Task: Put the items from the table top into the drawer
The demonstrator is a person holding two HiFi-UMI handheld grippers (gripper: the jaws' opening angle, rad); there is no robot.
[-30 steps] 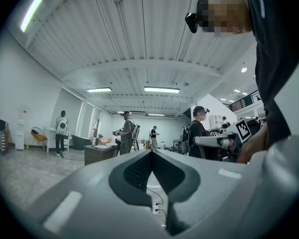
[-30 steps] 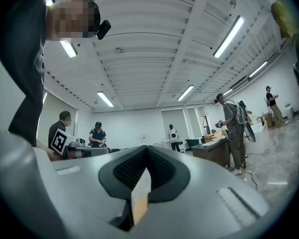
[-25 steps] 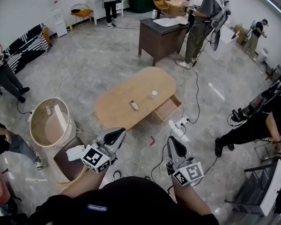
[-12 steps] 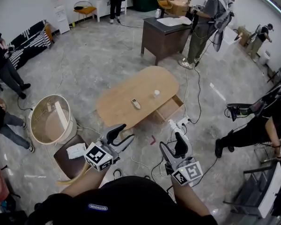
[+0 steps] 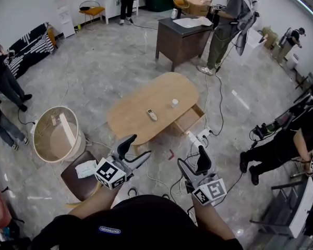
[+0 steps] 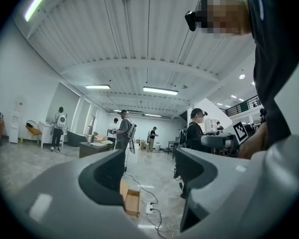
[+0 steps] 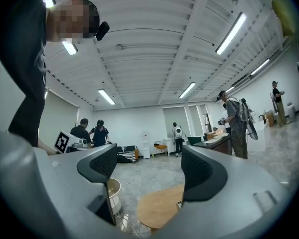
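Table (image 5: 138, 100) as landmark; oval wooden top with two loose things on it; remote-like item (image 5: 152, 114) near the table's middle, small white container (image 5: 174, 103) a little past it toward the table's far-right end; the two sit near each other, not touching; drawer (image 5: 187, 121) pulled out from the table's right side, looks empty, so nothing stowed yet by my read.

Left gripper (image 5: 135, 148) off the table's near edge, jaws spread, only air between them; right gripper (image 5: 193, 160) also short of the table, off toward the drawer side, jaws have just been opening and now stand wide with nothing between them; neither touches the table or anything on it.

Key relation: both items lie ahead of the grippers, across the table's near edge; remote-like item's long axis runs crosswise to the table's length, one end roughly toward the person; left gripper is the nearer one to it; container looks about equally far from both; right gripper is nearer the drawer; likely first move is a reach forward over the table's near edge, jaws straddling the remote-like item's narrow sides.
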